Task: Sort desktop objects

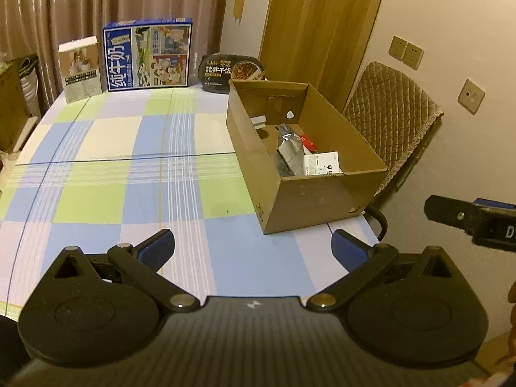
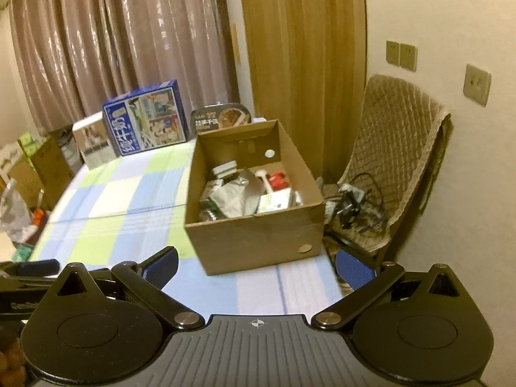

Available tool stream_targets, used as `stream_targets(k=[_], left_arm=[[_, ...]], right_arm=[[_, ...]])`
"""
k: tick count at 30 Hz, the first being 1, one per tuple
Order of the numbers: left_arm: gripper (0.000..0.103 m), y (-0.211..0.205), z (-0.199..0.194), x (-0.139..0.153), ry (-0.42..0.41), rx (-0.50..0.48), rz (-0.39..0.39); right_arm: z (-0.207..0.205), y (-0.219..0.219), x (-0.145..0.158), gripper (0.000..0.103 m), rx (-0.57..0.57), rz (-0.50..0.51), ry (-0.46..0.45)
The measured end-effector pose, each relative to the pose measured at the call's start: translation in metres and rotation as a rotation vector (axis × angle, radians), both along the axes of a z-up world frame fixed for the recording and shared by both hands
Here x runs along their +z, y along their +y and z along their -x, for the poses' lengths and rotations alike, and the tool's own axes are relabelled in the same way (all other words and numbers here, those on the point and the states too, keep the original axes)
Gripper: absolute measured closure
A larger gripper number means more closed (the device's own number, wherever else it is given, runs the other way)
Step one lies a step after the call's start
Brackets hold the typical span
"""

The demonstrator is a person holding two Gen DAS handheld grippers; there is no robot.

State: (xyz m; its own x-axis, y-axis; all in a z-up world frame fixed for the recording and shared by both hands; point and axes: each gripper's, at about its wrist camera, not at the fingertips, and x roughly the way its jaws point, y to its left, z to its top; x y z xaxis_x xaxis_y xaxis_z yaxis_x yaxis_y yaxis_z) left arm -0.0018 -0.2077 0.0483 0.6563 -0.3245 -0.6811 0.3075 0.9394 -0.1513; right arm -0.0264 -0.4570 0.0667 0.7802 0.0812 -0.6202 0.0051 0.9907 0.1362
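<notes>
**Both grippers empty, sorted items in the cardboard box**

Your left gripper [image 1: 253, 248] hangs over the checked tablecloth [image 1: 135, 174] with its blue pads [image 1: 158, 246] spread wide and nothing between them. Your right gripper [image 2: 256, 266] is likewise released, fingers apart, holding nothing.

In the left wrist view, the open cardboard box [image 1: 319, 200] stands at 1 o'clock from the gripper, at the table's right edge. It contains a silver foil pouch [image 1: 290, 151], a white labelled carton [image 1: 322, 164] and a red item [image 1: 309, 143], among others too small to identify.

At 11 o'clock, along the far edge, stand a blue milk carton case [image 1: 148, 54] and, just beside it, a small white box [image 1: 82, 69]. A black instant-rice bowl [image 1: 232, 71] leans behind the cardboard box. A quilted chair [image 1: 390, 119] stands at 2 o'clock.
</notes>
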Motion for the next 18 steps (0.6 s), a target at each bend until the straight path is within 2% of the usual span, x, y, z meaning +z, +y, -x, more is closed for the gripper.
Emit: stream_targets(k=[2, 18], left_arm=[[0.001, -0.0007, 0.0028, 0.0021, -0.005, 0.0, -0.001], [0.001, -0.01, 0.0074, 0.0094, -0.017, -0.021, -0.02]], right_arm=[[0.0025, 0.0001, 0.0018, 0.002, 0.009, -0.025, 0.004], [0.0106, -0.0022, 0.0034, 0.002, 0.004, 0.008, -0.001]])
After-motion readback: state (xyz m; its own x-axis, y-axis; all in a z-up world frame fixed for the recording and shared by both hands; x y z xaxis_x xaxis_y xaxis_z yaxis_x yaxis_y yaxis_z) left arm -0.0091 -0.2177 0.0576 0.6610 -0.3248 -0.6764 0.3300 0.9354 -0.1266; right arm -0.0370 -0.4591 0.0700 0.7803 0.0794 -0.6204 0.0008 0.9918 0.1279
